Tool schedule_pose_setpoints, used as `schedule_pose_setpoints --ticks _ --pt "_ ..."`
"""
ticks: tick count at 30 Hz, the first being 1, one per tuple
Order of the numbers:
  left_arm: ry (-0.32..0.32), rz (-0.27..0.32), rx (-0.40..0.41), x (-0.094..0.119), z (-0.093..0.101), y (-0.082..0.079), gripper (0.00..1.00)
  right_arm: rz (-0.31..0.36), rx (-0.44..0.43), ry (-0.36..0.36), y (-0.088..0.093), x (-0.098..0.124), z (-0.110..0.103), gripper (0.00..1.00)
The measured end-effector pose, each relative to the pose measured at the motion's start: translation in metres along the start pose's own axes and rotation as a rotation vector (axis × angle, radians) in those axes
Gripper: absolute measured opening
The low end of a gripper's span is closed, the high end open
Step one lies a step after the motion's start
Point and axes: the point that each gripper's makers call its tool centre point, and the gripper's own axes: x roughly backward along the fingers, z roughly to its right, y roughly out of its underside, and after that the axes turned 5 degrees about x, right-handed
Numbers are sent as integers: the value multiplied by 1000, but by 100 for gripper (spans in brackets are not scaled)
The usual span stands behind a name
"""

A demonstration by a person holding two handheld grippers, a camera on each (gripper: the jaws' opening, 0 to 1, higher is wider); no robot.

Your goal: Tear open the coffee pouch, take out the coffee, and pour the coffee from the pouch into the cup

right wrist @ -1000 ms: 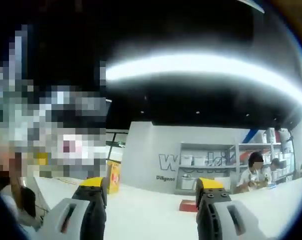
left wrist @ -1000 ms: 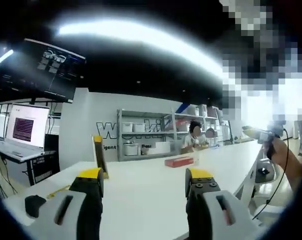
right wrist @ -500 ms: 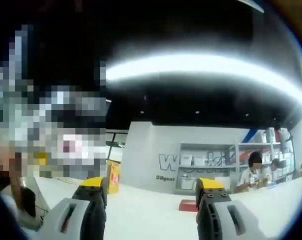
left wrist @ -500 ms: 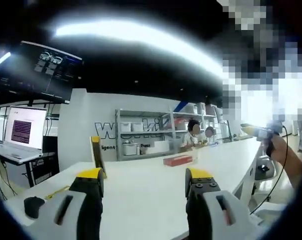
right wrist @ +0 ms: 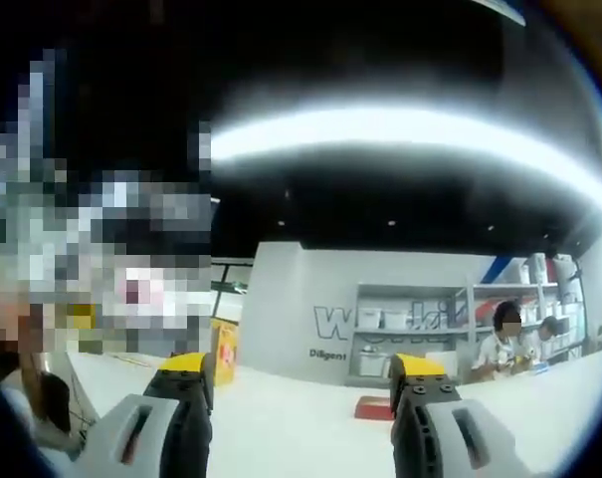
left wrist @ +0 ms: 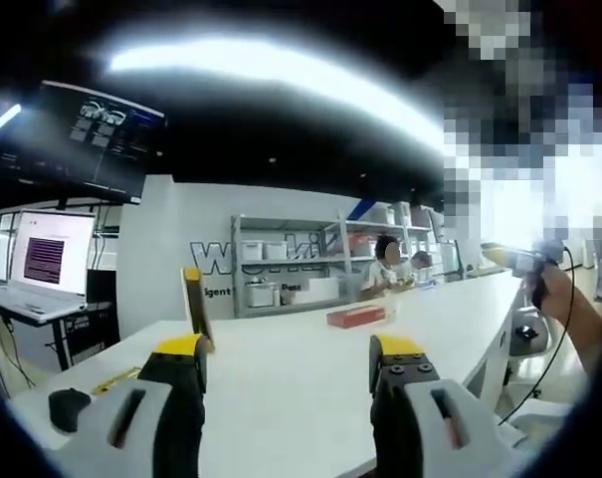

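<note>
A yellow upright pouch (left wrist: 194,307) stands on the white table (left wrist: 281,398), beyond the left jaw of my left gripper (left wrist: 291,360). That gripper hovers over the table, open with nothing between its yellow-tipped jaws. The same yellow pouch (right wrist: 225,351) shows in the right gripper view, just past the left jaw of my right gripper (right wrist: 302,376), which is open and empty too. In the left gripper view a hand holds the right gripper (left wrist: 509,260) up at the far right.
A flat red pack (left wrist: 355,317) lies farther along the table, also the red pack (right wrist: 372,407) between the right jaws. A small black object (left wrist: 67,408) sits at the table's left end. Shelving, seated people and a monitor (left wrist: 50,261) stand behind.
Only slight wobble of the left gripper view; the pouch and red pack stay put and both grippers stay open.
</note>
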Motion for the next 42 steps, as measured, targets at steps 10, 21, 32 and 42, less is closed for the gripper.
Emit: schedule_pose_setpoints --ticks 10,21,32,42 --pt "2 4 -7 2 1 3 68 13 13 6 -7 3 0 71" --pt "-2 -3 2 -2 -1 13 68 0 19 -8 -2 2 -3 71" --pt "12 -21 10 -14 2 24 68 -15 -11 -26 16 -5 -10 70" --pt "31 -65 -47 -31 10 49 68 -30 -76 -48 43 -8 -15 70"
